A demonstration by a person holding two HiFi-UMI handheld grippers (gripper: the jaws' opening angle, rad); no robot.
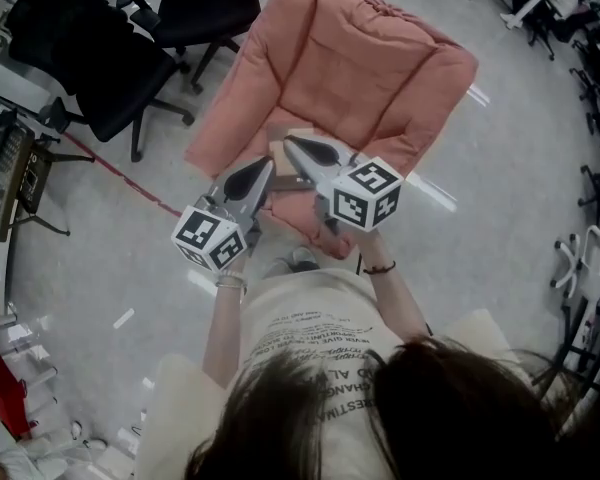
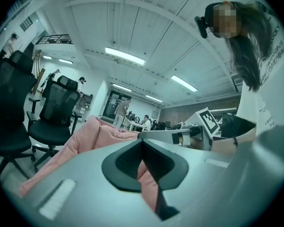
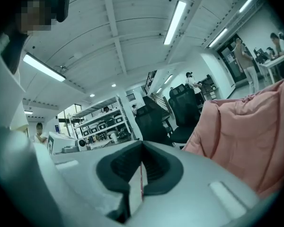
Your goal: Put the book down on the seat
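Now both left tool (image 1: 266, 164) and right tool (image 1: 291, 144) clamp the book (image 3: 135, 187) above the seat (image 1: 370, 63).

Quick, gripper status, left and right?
Left gripper: closed, pinching a thin pink edge, likely the book.
Right gripper: closed on the book's thin white edge.

White printed T-shirt (image 1: 310, 330), grey right tool (image 1: 293, 146)
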